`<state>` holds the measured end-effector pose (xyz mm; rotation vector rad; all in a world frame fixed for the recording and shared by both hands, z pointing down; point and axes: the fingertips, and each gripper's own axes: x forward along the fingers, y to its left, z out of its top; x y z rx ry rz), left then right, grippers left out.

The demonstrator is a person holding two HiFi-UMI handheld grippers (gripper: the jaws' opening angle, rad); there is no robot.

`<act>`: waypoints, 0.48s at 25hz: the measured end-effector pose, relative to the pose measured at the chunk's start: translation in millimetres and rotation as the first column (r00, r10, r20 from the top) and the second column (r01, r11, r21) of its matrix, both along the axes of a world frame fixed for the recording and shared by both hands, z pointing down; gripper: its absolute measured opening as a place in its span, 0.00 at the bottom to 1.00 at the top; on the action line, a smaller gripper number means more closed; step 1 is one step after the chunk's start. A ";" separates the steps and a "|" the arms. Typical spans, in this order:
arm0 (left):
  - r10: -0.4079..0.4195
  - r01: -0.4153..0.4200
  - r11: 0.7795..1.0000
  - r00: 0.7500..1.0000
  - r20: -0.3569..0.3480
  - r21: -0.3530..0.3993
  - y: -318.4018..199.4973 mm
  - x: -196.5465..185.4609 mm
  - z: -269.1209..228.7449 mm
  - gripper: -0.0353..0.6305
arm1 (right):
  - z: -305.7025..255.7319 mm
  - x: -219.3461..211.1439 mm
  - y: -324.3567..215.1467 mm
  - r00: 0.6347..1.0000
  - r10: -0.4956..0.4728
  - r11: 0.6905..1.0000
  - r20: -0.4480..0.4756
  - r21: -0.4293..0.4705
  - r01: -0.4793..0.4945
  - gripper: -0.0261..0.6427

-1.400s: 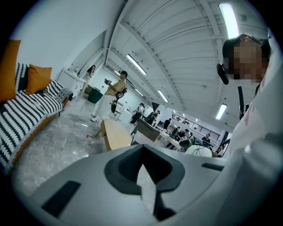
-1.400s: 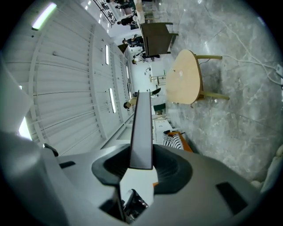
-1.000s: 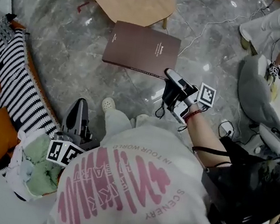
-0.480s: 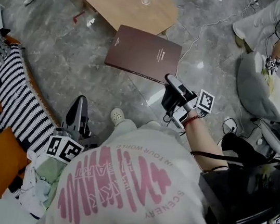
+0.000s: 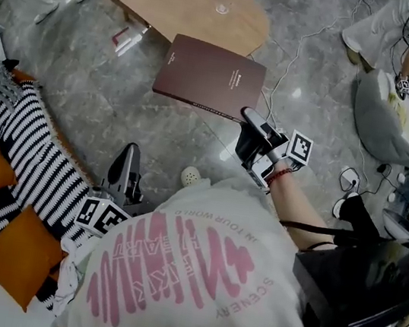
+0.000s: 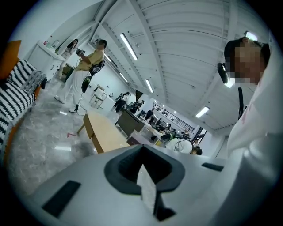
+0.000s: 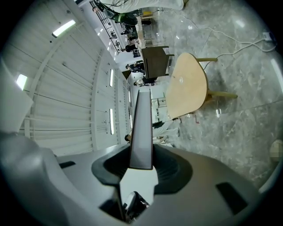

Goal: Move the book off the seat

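A thin maroon book (image 5: 210, 77) hangs flat above the grey marble floor, held by its near edge in my right gripper (image 5: 251, 120). In the right gripper view the book (image 7: 142, 128) runs edge-on out from between the jaws, which are shut on it. My left gripper (image 5: 129, 156) is low at the left beside the person's body, its dark fingers pointing away and together with nothing in them. The left gripper view shows its jaws (image 6: 143, 176) closed and aimed up at the ceiling. The seat is a sofa with a striped blanket (image 5: 29, 154) at the left.
A low wooden table (image 5: 191, 3) stands just beyond the book, also in the right gripper view (image 7: 188, 88). Orange cushions (image 5: 15, 264) lie on the sofa. A grey beanbag (image 5: 390, 111) sits at the right. Cables (image 5: 310, 33) trail over the floor. People stand far off (image 6: 86, 62).
The book stays in the right gripper at about the same place. The left gripper has shifted slightly right and up in the view. The sofa has slid down and right in the frame.
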<state>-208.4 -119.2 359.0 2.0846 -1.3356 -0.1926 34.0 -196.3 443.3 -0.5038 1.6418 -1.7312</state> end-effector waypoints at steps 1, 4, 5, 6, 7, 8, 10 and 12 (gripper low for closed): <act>0.002 -0.002 1.000 1.000 0.007 0.000 -3.7 -1.8 0.1 0.06 | 0.0 -0.7 -1.7 1.000 0.003 1.000 0.001 -0.001 -0.003 0.28; 0.026 -0.027 1.000 0.999 0.031 0.005 -9.0 2.2 -0.9 0.06 | -0.8 0.3 -5.6 1.000 0.004 1.000 -0.013 0.001 -0.004 0.28; 0.037 -0.038 0.999 0.999 0.037 0.009 -9.6 3.4 -0.9 0.06 | -1.4 0.0 -7.0 1.000 0.006 1.000 -0.016 0.005 -0.006 0.28; 0.047 -0.047 0.999 0.998 0.041 0.015 -10.4 4.1 -0.8 0.06 | -2.0 -0.6 -8.6 1.000 0.010 1.000 -0.016 0.010 -0.010 0.28; 0.056 -0.056 0.998 0.998 0.042 0.020 -11.4 4.4 -0.8 0.06 | -2.6 -1.2 -10.3 1.000 0.017 1.000 -0.013 0.015 -0.016 0.28; 0.065 -0.066 0.998 0.997 0.040 0.023 -12.3 4.6 -0.9 0.06 | -3.1 -1.6 -11.6 1.000 0.024 1.000 -0.008 0.019 -0.024 0.28; 0.088 -0.089 0.996 0.996 0.035 0.021 -12.3 6.0 -0.5 0.06 | -2.5 -1.7 -12.6 0.999 0.037 0.999 -0.001 0.022 -0.037 0.28; 0.115 -0.116 0.993 0.993 0.036 0.008 -10.6 10.0 0.5 0.06 | 1.0 -1.6 -13.0 0.999 0.044 0.999 0.002 0.018 -0.044 0.28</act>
